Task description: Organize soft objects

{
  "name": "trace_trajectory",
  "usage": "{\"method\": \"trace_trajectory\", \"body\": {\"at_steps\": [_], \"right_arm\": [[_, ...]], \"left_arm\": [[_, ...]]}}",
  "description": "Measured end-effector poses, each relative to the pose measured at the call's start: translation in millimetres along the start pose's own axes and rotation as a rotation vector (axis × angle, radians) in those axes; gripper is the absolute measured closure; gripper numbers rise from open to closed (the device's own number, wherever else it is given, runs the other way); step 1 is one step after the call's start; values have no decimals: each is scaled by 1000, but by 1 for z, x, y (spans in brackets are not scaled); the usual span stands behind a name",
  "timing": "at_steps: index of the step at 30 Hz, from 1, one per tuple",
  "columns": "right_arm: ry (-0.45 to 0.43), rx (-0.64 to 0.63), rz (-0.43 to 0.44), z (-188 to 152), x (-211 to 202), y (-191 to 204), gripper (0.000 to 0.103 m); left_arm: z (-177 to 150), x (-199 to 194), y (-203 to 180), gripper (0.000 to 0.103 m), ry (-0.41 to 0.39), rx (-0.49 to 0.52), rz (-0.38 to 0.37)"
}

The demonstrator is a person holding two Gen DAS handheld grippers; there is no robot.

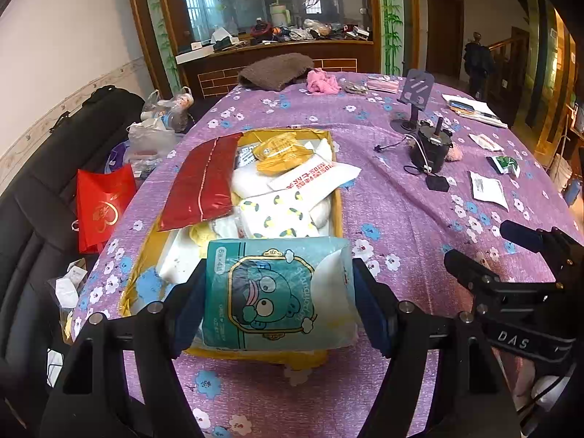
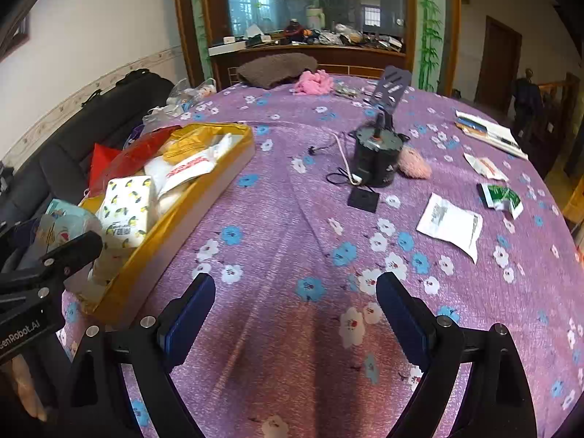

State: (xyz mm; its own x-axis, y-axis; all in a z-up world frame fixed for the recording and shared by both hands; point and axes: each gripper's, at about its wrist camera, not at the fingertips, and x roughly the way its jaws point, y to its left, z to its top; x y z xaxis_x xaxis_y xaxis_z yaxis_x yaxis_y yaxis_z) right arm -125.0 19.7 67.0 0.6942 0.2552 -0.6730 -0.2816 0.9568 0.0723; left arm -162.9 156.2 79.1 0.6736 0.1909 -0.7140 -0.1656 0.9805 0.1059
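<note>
Nearest the lens, low in the left wrist view, our left claw [image 1: 279, 301] is clenched on a teal tissue pack [image 1: 277, 292] with a cartoon face, its blue pads pressing both sides. The pack sits at the near end of the yellow box [image 1: 337, 197], which holds a lemon-print pack [image 1: 277, 215] and a red bag [image 1: 204, 179]. At the bottom of the right wrist view, our right claw [image 2: 295, 315] is released above the purple flowered desk [image 2: 292, 219], nothing between its fingers.

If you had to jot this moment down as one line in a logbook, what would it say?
left gripper: shut on teal tissue pack, over yellow box | right gripper: open, empty, above purple tablecloth
</note>
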Motion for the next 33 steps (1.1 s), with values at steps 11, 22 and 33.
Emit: {"method": "trace_trajectory", "body": {"at_steps": [11, 22, 33], "right_arm": [[18, 71, 1, -3, 4, -24, 12], [-24, 207, -118, 14, -25, -131, 10], [65, 486, 173, 47, 28, -247, 10]], "left_arm": [[2, 0, -8, 30, -3, 17, -34], [15, -46, -7, 18, -250, 5, -33], [14, -22, -32, 18, -99, 4, -171]]}}
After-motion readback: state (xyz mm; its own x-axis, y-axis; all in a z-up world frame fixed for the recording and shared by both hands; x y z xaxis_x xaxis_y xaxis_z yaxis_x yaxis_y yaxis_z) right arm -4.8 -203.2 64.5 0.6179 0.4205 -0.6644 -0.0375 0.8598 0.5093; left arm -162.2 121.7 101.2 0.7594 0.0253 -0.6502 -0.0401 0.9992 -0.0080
